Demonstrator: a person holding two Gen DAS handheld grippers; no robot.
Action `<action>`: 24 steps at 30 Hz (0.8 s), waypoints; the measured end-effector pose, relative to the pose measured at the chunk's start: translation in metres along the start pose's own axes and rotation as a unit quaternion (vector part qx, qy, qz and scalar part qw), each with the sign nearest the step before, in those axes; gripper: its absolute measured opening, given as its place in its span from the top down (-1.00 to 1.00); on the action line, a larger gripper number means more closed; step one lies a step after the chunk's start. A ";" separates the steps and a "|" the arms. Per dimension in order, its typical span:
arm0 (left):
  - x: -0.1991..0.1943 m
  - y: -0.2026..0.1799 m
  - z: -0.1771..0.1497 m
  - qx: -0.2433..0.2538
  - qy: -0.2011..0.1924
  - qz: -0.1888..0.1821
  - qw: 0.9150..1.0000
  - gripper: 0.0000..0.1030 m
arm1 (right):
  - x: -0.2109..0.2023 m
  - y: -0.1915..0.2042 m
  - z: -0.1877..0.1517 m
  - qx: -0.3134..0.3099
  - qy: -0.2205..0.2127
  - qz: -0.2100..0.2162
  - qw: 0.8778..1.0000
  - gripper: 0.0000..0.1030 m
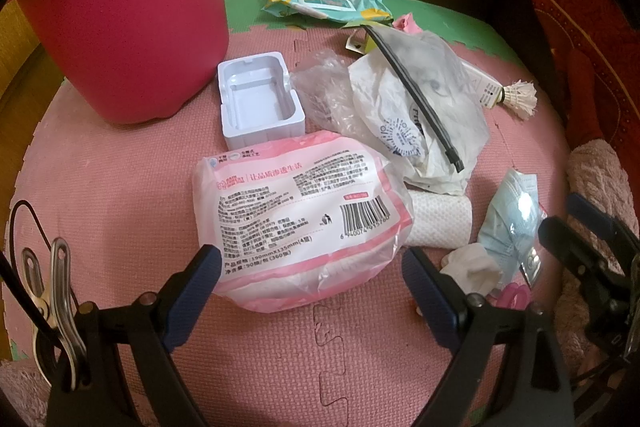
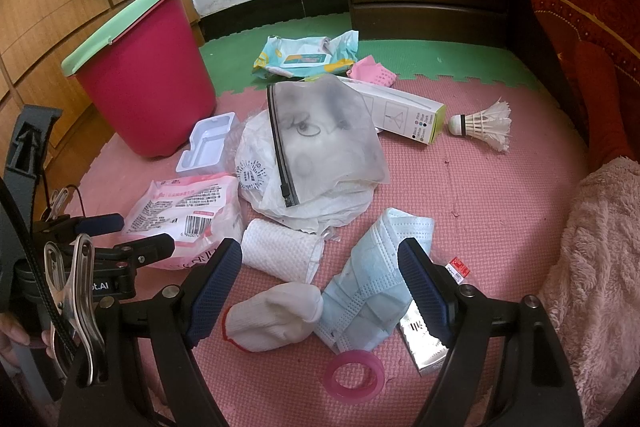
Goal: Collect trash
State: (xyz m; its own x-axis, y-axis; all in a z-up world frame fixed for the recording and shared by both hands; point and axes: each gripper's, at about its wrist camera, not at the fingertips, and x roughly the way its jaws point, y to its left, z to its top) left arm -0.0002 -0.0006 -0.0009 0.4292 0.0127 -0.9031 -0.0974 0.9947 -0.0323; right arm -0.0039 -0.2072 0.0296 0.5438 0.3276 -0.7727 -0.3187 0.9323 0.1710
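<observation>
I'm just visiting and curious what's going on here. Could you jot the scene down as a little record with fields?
Setting: pink foam floor mat, wooden drawers behind
Bin: red bucket with a green rim, upright, at the far left
Litter: pink tissue pack, white plastic tray, zip pouch, blue face mask, white sock, shuttlecock
Left tool: open, fingers on either side of the tissue pack's near end
Right tool: open, above the sock and mask
Held: nothing yet
</observation>
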 end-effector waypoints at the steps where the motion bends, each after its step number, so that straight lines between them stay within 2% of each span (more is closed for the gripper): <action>1: 0.000 0.000 0.000 0.000 0.000 0.000 1.000 -0.83 | 0.000 0.000 0.000 0.000 0.000 0.000 1.000 -0.60; 24: 0.005 -0.001 -0.008 -0.002 0.003 -0.006 1.000 -0.83 | 0.001 0.000 0.000 0.000 0.001 0.000 1.000 -0.60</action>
State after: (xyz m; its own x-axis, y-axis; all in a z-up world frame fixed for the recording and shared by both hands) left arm -0.0045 -0.0026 -0.0090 0.4240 0.0002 -0.9056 -0.0952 0.9945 -0.0444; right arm -0.0032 -0.2071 0.0292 0.5423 0.3273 -0.7738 -0.3182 0.9324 0.1715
